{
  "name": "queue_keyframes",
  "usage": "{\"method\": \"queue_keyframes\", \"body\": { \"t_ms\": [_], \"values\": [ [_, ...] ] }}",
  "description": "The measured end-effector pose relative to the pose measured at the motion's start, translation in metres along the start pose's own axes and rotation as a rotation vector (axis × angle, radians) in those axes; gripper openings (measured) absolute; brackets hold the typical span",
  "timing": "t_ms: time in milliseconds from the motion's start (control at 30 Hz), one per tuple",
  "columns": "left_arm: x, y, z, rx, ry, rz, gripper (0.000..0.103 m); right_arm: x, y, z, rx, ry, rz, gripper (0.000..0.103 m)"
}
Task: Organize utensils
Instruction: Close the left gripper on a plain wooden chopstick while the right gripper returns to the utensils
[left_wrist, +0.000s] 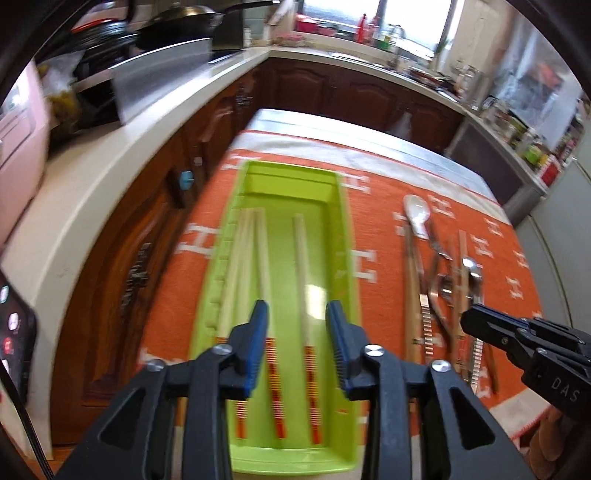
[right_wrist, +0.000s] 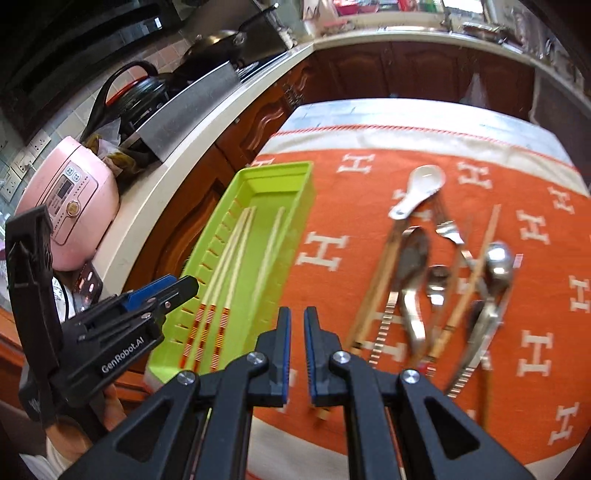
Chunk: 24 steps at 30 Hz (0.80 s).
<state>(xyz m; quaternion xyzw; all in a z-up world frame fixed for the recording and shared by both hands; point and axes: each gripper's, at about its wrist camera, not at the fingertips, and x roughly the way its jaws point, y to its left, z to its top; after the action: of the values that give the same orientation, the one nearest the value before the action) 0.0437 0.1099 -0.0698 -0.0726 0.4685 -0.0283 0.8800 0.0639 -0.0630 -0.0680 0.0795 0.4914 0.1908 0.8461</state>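
Left tongs (left_wrist: 297, 325) spread above tray (left_wrist: 347, 236); right tongs (right_wrist: 297, 332) narrow, over cloth (right_wrist: 325, 280).

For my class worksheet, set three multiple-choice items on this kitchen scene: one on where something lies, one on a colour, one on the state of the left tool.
1. Where does the white spoon lie?
A) inside the tray
B) on the orange cloth, by the metal cutlery
C) on the kitchen counter

2. What colour is the tray that holds the chopsticks?
A) blue
B) lime green
C) white

3. How is the left tool?
A) open, holding nothing
B) shut on a fork
C) shut on the white spoon

Key:
1 B: the spoon rests on the cloth, outside the tray.
2 B: the tray's walls and floor are lime green.
3 A: the wide gap between its fingers shows only the tray below.
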Motion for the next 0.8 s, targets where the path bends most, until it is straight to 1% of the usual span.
{"method": "queue_keyframes", "body": {
  "t_ms": [33,100,167,233,300,333,367,400,467,533,567,667,800],
  "values": [
    [0.000,-0.008,-0.001,0.012,-0.001,-0.023,0.050,-0.004,-0.004,-0.001,-0.001,-0.010,-0.010,0.007],
    [0.000,-0.023,-0.001,0.043,-0.006,-0.058,0.051,-0.012,-0.014,-0.005,0.004,-0.031,-0.036,0.007],
    [0.002,-0.037,-0.001,0.074,0.006,-0.088,0.051,-0.019,-0.027,-0.010,0.021,-0.047,-0.059,0.007],
    [0.008,-0.050,0.000,0.086,0.030,-0.135,0.051,-0.023,-0.038,-0.014,0.043,-0.050,-0.069,0.007],
    [0.016,-0.062,0.000,0.094,0.060,-0.179,0.045,-0.027,-0.051,-0.019,0.073,-0.053,-0.072,0.007],
    [0.020,-0.069,-0.001,0.103,0.076,-0.193,0.034,-0.028,-0.056,-0.021,0.081,-0.056,-0.075,0.007],
    [0.023,-0.074,-0.001,0.112,0.090,-0.200,0.029,-0.030,-0.060,-0.023,0.088,-0.059,-0.080,0.007],
    [0.028,-0.080,-0.002,0.122,0.106,-0.207,0.028,-0.031,-0.068,-0.026,0.102,-0.064,-0.087,0.007],
    [0.041,-0.092,-0.005,0.147,0.141,-0.215,0.018,-0.031,-0.077,-0.030,0.128,-0.067,-0.082,0.007],
    [0.053,-0.101,-0.007,0.163,0.181,-0.219,0.014,-0.029,-0.089,-0.034,0.159,-0.067,-0.072,0.007],
    [0.059,-0.104,-0.008,0.167,0.193,-0.218,0.014,-0.028,-0.093,-0.035,0.170,-0.065,-0.070,0.007],
    [0.075,-0.109,-0.007,0.181,0.212,-0.179,0.013,-0.023,-0.106,-0.039,0.197,-0.059,-0.056,0.007],
    [0.093,-0.106,-0.003,0.172,0.243,-0.151,0.012,-0.016,-0.117,-0.042,0.218,-0.050,-0.032,0.007]
  ]
}}
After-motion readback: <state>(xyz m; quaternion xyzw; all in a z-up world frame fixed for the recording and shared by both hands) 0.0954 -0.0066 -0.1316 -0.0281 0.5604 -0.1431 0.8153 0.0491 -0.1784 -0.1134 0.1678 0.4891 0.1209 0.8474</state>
